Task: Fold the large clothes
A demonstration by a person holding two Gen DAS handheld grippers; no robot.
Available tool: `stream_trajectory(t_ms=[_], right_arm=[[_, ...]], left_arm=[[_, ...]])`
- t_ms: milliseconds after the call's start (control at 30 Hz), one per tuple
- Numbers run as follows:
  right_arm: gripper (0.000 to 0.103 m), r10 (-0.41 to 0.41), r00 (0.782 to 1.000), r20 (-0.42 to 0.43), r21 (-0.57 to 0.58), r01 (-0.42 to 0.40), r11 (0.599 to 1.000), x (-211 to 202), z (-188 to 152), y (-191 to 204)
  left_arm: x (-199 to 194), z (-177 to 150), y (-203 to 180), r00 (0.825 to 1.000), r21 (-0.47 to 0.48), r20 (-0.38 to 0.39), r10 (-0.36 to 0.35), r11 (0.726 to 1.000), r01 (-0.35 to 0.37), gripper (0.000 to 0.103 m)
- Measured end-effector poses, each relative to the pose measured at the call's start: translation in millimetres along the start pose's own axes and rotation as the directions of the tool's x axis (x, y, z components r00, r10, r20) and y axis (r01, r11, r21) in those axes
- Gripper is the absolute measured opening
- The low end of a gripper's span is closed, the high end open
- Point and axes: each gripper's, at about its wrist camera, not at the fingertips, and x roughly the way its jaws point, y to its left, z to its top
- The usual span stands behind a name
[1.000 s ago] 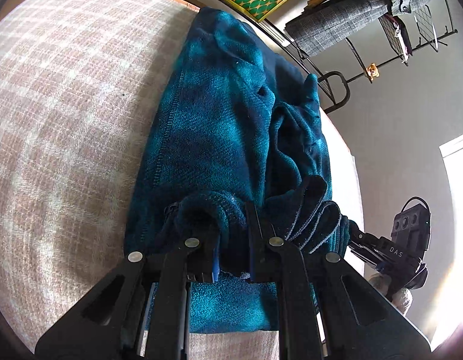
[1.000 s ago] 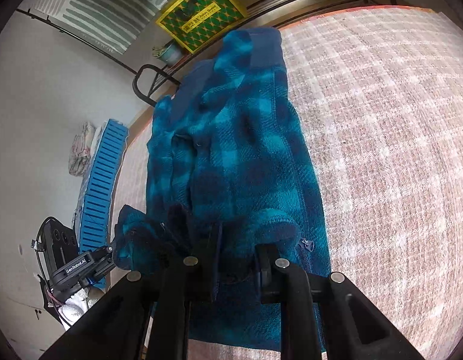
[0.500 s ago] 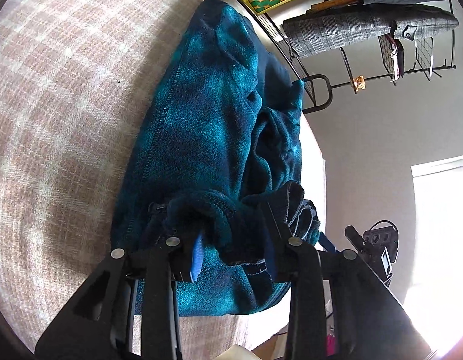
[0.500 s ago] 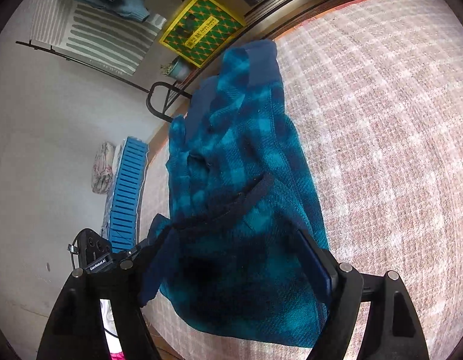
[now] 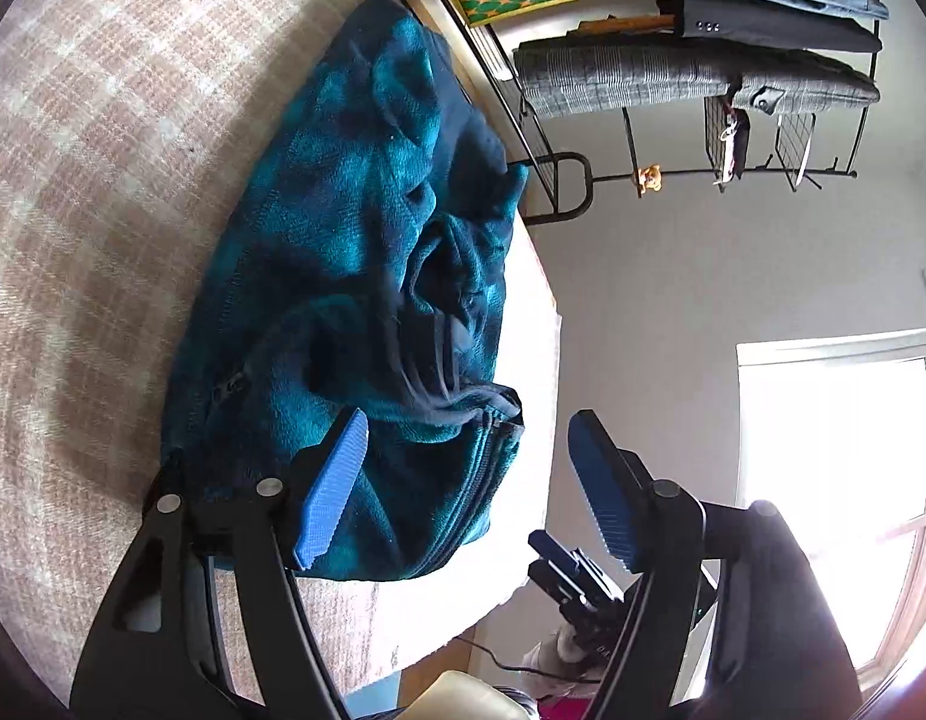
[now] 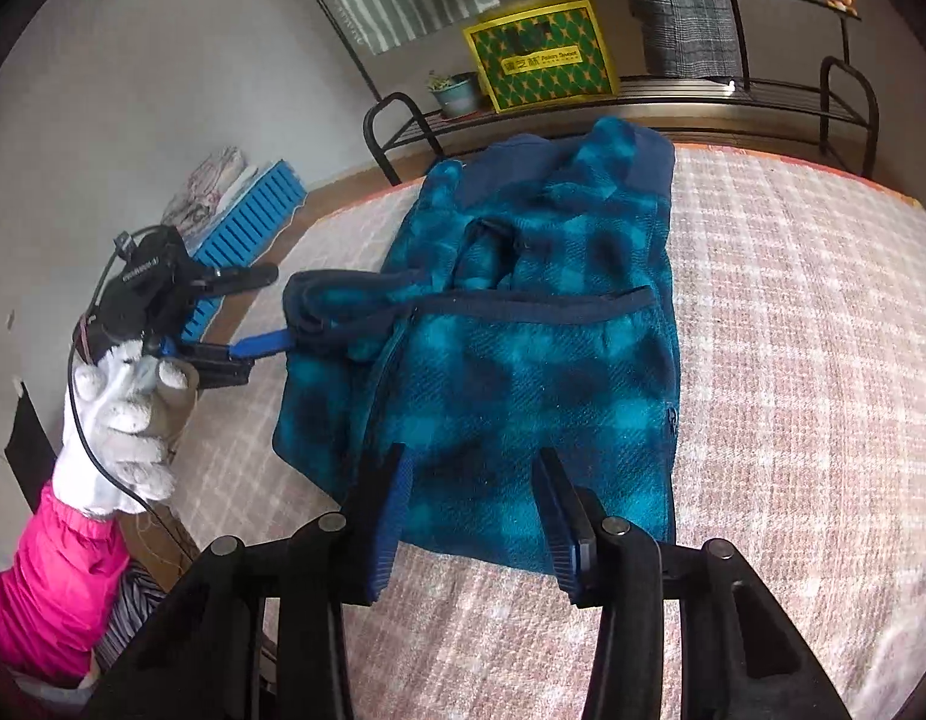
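1. The blue checked fleece jacket (image 6: 523,372) lay on the pink-and-white checked bed cover (image 6: 793,360), already gathered into a long narrow bundle that ran from the near edge toward the far rack (image 6: 763,102); its dark navy hem band (image 6: 523,300) crossed the top layer, so a fold of the near part over the body looked done.
2. The left tongs (image 5: 469,480) had just been opening; the blue pads (image 5: 334,492) stood wide apart over the near right corner of the jacket and pressed on nothing; in the right wrist view they sat just beside the bunched left end of the hem band, whether touching I could not tell.
3. The right tongs (image 6: 469,510) had just been narrowing but remained parted, hovering above the near edge of the jacket with no cloth between the pads.
4. Judged from this, one fold had been released and both tongs were free; the left side stayed lumpy, with a sleeve or collar ridge (image 5: 439,276) standing up.
5. Still left, in my view: smoothing that ridge and at least one more fold across the length to make a compact stack.
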Motion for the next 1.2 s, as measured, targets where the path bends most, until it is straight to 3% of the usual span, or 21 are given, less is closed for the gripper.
stream_trajectory(t_ms=[133, 233, 267, 333, 400, 467, 567, 700, 733, 833, 933, 1033, 1100, 1133, 1200], right_arm=[[0.042, -0.071, 0.995, 0.070, -0.021, 0.073, 0.997, -26, -12, 15], [0.042, -0.130, 0.985, 0.113, 0.015, 0.129, 0.992, -48, -14, 13], [0.042, -0.150, 0.981, 0.124, 0.028, 0.148, 0.989, -55, -12, 11], [0.042, -0.187, 0.973, 0.136, 0.041, 0.183, 0.982, -68, -6, 11], [0.042, -0.231, 0.963, 0.138, 0.017, 0.231, 0.973, -79, -2, 11], [0.042, -0.243, 0.961, 0.134, 0.013, 0.243, 0.970, -88, -1, 7], [0.042, -0.217, 0.969, 0.119, 0.019, 0.217, 0.976, -88, -1, -4], [0.032, -0.168, 0.980, 0.104, -0.026, 0.171, 0.985, -68, 4, -7], [0.029, -0.146, 0.984, 0.102, -0.042, 0.151, 0.988, -61, 6, -5], [0.029, -0.110, 0.990, 0.087, -0.111, 0.119, 0.987, -35, 13, 5], [0.029, -0.080, 0.995, 0.055, -0.167, 0.088, 0.982, -5, 21, 12], [0.029, -0.100, 0.995, 0.018, -0.206, 0.101, 0.973, 32, 32, 12], [0.029, -0.121, 0.993, -0.012, -0.218, 0.115, 0.969, 60, 44, 6], [0.029, -0.139, 0.990, -0.023, -0.224, 0.131, 0.966, 74, 51, 1], [0.026, -0.214, 0.975, -0.053, -0.242, 0.196, 0.950, 104, 61, -11]], left_arm=[[-30, -19, -25, 0.984, 0.168, 0.124, 0.128, 0.975, -0.147, 0.071], [-37, -40, -47, 0.948, 0.314, 0.199, 0.248, 0.900, -0.301, 0.070], [-37, -47, -53, 0.936, 0.357, 0.220, 0.274, 0.870, -0.339, 0.062], [-36, -62, -66, 0.910, 0.427, 0.260, 0.322, 0.807, -0.408, 0.056], [-37, -72, -75, 0.897, 0.487, 0.282, 0.341, 0.755, -0.440, 0.051], [-34, -81, -81, 0.886, 0.519, 0.295, 0.357, 0.719, -0.463, 0.047], [-22, -89, -86, 0.869, 0.541, 0.316, 0.381, 0.679, -0.495, 0.045], [1, -102, -88, 0.831, 0.586, 0.372, 0.413, 0.590, -0.556, 0.044], [9, -105, -88, 0.825, 0.595, 0.382, 0.416, 0.572, -0.564, 0.039], [35, -102, -83, 0.828, 0.627, 0.356, 0.434, 0.546, -0.556, 0.037], [63, -88, -74, 0.814, 0.639, 0.338, 0.473, 0.520, -0.567, 0.037], [88, -66, -58, 0.782, 0.631, 0.335, 0.525, 0.492, -0.600, 0.037], [102, -45, -39, 0.733, 0.589, 0.352, 0.583, 0.471, -0.657, 0.037], [106, -33, -26, 0.720, 0.561, 0.345, 0.602, 0.483, -0.672, 0.036], [108, -16, -3, 0.722, 0.498, 0.323, 0.612, 0.538, -0.680, 0.036]])
